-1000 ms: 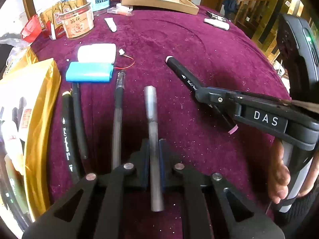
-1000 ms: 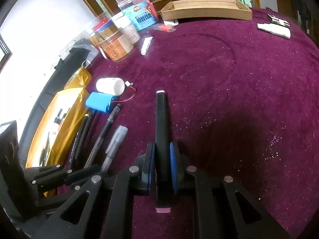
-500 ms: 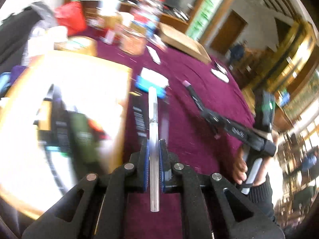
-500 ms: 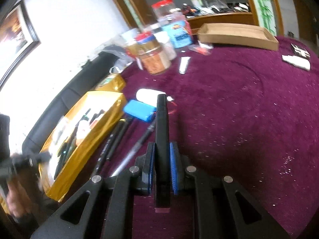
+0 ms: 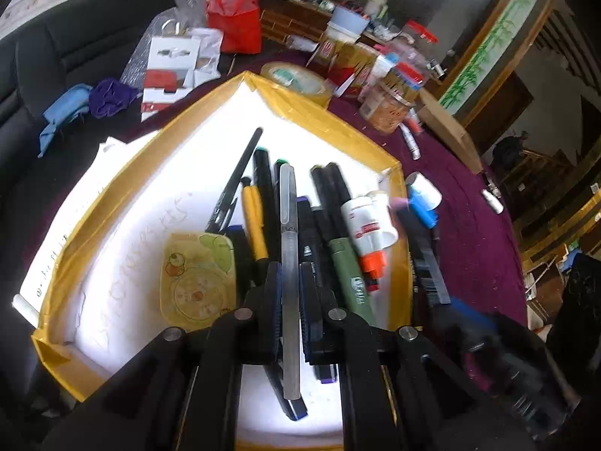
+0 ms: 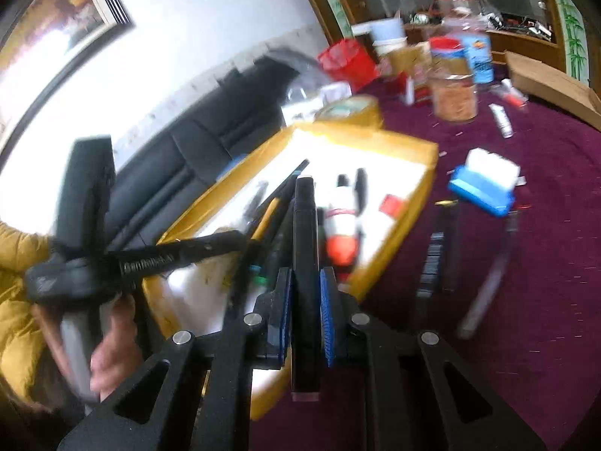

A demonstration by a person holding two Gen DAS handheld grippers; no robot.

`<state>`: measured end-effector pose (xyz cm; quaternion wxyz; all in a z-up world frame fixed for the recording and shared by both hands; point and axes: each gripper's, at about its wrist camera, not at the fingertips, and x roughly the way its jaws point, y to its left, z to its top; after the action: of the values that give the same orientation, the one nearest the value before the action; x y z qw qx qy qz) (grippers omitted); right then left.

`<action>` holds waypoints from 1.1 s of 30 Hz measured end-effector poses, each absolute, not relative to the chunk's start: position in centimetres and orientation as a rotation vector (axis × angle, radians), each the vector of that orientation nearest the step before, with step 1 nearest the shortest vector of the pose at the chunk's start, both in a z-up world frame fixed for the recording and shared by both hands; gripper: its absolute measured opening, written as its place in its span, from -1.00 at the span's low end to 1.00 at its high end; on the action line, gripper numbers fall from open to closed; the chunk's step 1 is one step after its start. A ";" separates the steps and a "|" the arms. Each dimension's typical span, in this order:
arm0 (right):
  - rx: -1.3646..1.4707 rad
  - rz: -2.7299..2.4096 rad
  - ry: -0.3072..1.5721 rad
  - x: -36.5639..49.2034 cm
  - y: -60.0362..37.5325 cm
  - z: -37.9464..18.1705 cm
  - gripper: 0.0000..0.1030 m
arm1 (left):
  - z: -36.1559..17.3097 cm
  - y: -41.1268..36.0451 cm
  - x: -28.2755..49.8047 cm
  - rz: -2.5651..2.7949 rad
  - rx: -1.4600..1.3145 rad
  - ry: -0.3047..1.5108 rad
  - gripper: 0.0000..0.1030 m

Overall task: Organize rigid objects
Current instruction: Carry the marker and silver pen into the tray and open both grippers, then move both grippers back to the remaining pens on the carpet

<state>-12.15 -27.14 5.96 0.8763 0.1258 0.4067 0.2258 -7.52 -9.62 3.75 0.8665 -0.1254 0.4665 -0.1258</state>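
My left gripper [image 5: 290, 274] is shut on a clear grey pen [image 5: 288, 225] and holds it above the yellow box [image 5: 112, 173], which holds several pens, markers and a white glue bottle [image 5: 370, 221]. My right gripper [image 6: 305, 289] is shut on a black marker [image 6: 305, 233] and holds it over the box's near edge [image 6: 413, 203]. The left gripper also shows in the right wrist view [image 6: 240, 238], over the box. The right gripper's marker shows blurred in the left wrist view [image 5: 420, 248].
On the purple cloth beside the box lie a blue battery pack [image 6: 480, 188], a white block [image 6: 492, 163], two black markers [image 6: 439, 251] and a pen [image 6: 488, 278]. Jars [image 6: 454, 94] and a wooden tray [image 6: 552, 86] stand at the back. A black sofa [image 5: 56, 45] lies beyond the box.
Both grippers have lifted their pens off the cloth and swung left to the yellow box. The left gripper now hangs over the box's contents; the right has followed to its edge.
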 end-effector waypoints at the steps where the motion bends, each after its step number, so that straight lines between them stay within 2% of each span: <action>1: 0.255 0.464 0.862 -11.5 -25.7 5.6 -0.74 | 3.7 -9.6 -7.4 -0.265 -0.267 0.977 -0.87; 17: 0.300 0.414 0.919 -9.2 -24.0 3.7 -0.71 | 2.6 -8.7 -6.4 -0.268 -0.286 0.979 -0.87; 20: 0.309 0.435 0.913 -9.0 -24.2 3.7 -0.49 | 2.4 -8.8 -6.6 -0.265 -0.290 0.965 -0.82; 21: 0.317 0.439 0.907 -9.2 -24.4 3.7 -0.30 | 2.4 -8.8 -6.8 -0.272 -0.298 0.966 -0.78; 22: 0.328 0.446 0.893 -9.4 -24.8 3.9 -0.18 | 2.3 -8.7 -6.9 -0.278 -0.301 0.967 -0.66; 23: 0.332 0.453 0.882 -9.7 -25.1 4.0 -0.18 | 2.4 -8.6 -7.1 -0.283 -0.303 0.963 -0.58; 26: 0.348 0.486 0.843 -10.7 -27.0 4.9 -0.18 | 3.2 -8.4 -7.9 -0.286 -0.306 0.919 -0.51; 33: 0.389 0.418 0.807 -12.1 -35.0 6.2 -0.18 | 5.7 -11.6 -11.0 -0.340 -0.233 0.833 -0.51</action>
<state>-12.09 -35.03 6.17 0.8803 0.1866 0.3873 0.2005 -11.04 -11.64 5.66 0.8941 -0.1122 0.4015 -0.1637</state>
